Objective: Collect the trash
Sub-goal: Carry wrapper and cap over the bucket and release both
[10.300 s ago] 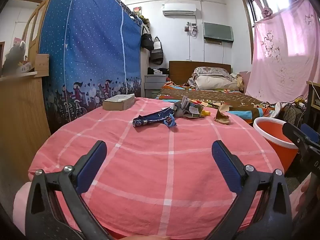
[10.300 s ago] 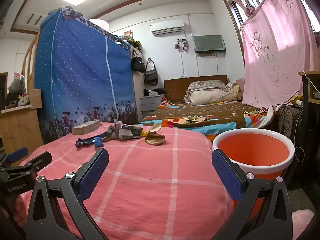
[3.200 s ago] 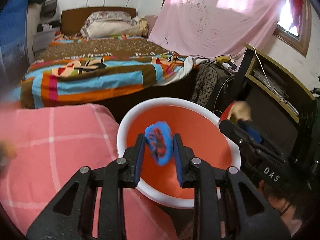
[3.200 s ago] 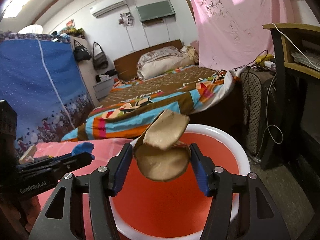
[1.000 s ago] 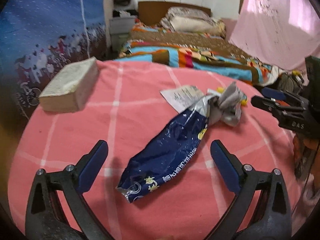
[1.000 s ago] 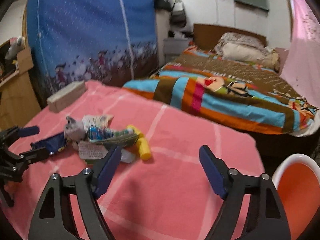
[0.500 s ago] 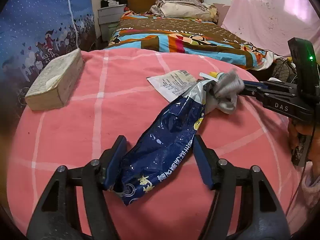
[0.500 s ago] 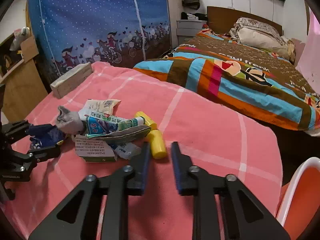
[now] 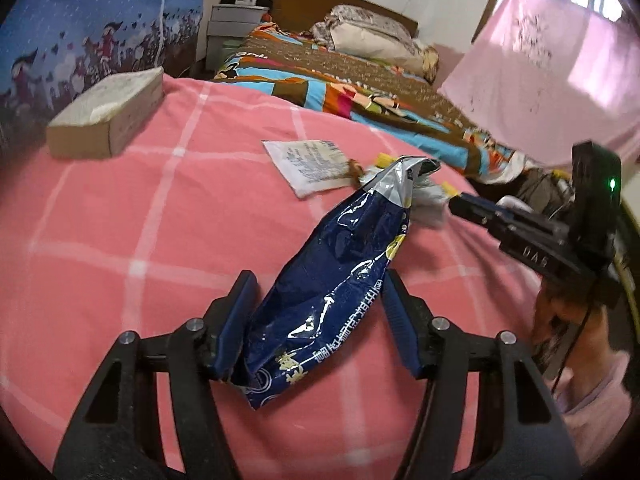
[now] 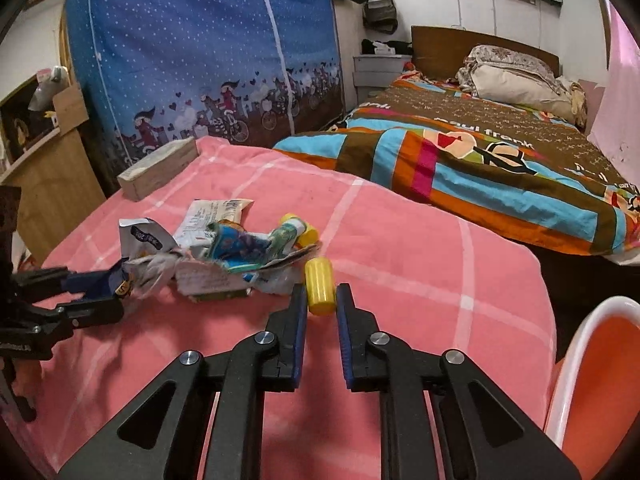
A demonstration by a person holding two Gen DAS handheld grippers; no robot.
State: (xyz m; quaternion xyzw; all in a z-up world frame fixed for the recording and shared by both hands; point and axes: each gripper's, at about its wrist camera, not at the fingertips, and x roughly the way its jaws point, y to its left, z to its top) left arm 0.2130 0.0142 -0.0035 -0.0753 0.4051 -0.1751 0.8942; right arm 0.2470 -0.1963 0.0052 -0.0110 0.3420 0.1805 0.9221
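On the pink checked cover (image 9: pixel 120 220) lies a dark blue snack bag (image 9: pixel 340 264). My left gripper (image 9: pixel 319 280) has its jaws closing on the bag's lower half, and both pads touch its sides. A small yellow cylinder (image 10: pixel 319 286) lies at the near edge of a heap of wrappers (image 10: pixel 224 256). Its near end is pinched between the tips of my right gripper (image 10: pixel 320 292), which is shut on it. The right gripper (image 9: pixel 460 202) shows at the right of the left wrist view. The left gripper (image 10: pixel 92 292) shows at the left of the right wrist view.
A printed paper packet (image 9: pixel 308 162) lies beyond the bag. A flat cardboard box (image 9: pixel 108 104) rests at the far left of the cover. The orange bucket (image 10: pixel 600 380) with a white rim stands low at the right. A bed (image 10: pixel 480 160) with a striped blanket lies behind.
My left jaws have narrowed from wide open until they hold the blue bag. My right jaws have shut and moved forward, and the yellow cylinder now sits between their tips.
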